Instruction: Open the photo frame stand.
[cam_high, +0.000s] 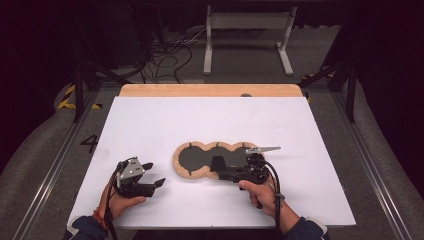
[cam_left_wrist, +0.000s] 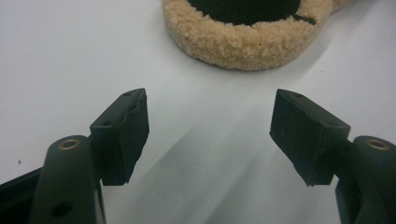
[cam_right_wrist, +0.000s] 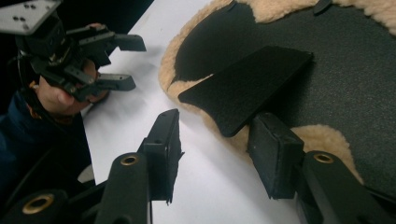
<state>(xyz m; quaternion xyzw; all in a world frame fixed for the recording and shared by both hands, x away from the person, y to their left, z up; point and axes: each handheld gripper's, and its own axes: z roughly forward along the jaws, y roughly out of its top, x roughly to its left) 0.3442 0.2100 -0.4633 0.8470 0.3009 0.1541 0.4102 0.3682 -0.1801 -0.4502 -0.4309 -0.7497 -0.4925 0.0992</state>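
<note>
Fleece-edged mat (cam_high: 192, 172) lies mid-worktop (cam_high: 150, 125), long axis left to right. A black flap (cam_right_wrist: 245, 86) stands raised off it, just beside the right gripper (cam_right_wrist: 217, 154), fingers parted, gripping nothing. Left gripper (cam_left_wrist: 210, 135) left of mat, fingers wide, empty.

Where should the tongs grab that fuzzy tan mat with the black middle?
Probably the black flap sticking up from the fuzzy mat. It stands clear of the flat surface, so the right tongs, open just beside it, could pinch its thin free edge from the person's side. The fleece rim lies flat on the table.
</note>
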